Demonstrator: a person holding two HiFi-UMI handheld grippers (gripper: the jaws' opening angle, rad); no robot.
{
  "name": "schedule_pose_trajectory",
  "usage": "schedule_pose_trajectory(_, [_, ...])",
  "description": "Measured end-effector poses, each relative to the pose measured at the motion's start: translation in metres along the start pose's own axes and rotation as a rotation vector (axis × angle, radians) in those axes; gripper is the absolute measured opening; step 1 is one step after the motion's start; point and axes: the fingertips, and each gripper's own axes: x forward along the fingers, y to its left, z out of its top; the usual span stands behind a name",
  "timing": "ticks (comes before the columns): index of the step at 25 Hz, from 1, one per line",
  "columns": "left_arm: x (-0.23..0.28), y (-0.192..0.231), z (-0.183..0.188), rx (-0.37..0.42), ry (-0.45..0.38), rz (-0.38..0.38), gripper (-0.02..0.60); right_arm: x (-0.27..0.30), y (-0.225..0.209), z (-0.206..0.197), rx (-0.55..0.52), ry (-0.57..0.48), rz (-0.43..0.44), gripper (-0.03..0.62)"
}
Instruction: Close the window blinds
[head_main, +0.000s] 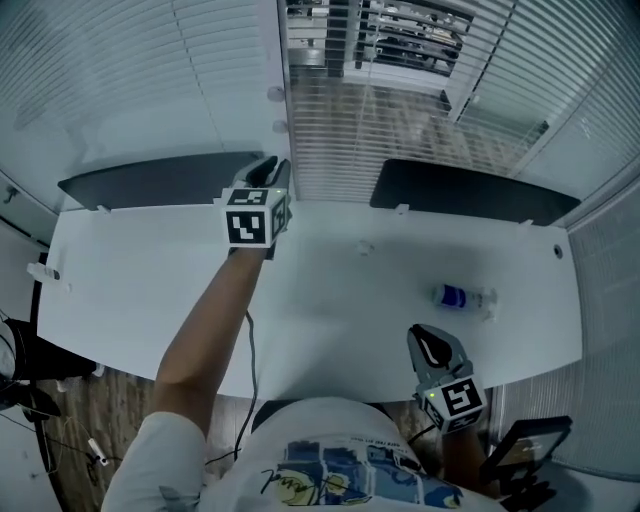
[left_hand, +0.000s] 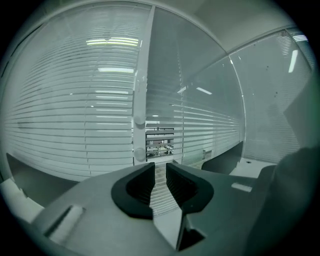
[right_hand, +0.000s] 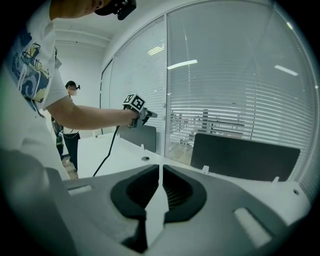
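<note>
Black ribbed pads line the left gripper, whose jaws stand a narrow way apart with nothing between them. In its own view the gap frames the window blinds just beyond the tips. The blinds fill the upper and middle part of that frame, their slats level. In a small patch at centre the slats let a room beyond show through.

A white upright post divides the panes, with two round knobs on it, one above the other.

In the head view the left gripper is held out on a bare arm at the upper middle. It is at the far edge of the white desk, close to the post and the blinds. The middle panel of blinds is see-through, and the panel at upper left looks solid. A black cable hangs beside the arm.

The right gripper has its jaws drawn together to a thin slit, holding nothing. In the head view it sits low at the lower right, over the near edge of the desk and well apart from the blinds.

A small bottle with a blue band lies on the desk just above it in the frame. Two dark panels stand along the far edge of the desk.

A second person stands at the left of the right gripper view.
</note>
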Motion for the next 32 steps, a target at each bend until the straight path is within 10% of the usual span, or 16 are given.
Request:
schedule_pose_trajectory(17, [0.081,0.047,-0.004,-0.159,0.047,0.120,0.143,0.016,-0.035,-0.021,0.049,0.042,0.067,0.012])
schedule_pose_trajectory(32, [0.107,0.052,-0.002,-0.342,0.014,0.064,0.139,0.029,-0.047,-0.031,0.065,0.050,0.080,0.012])
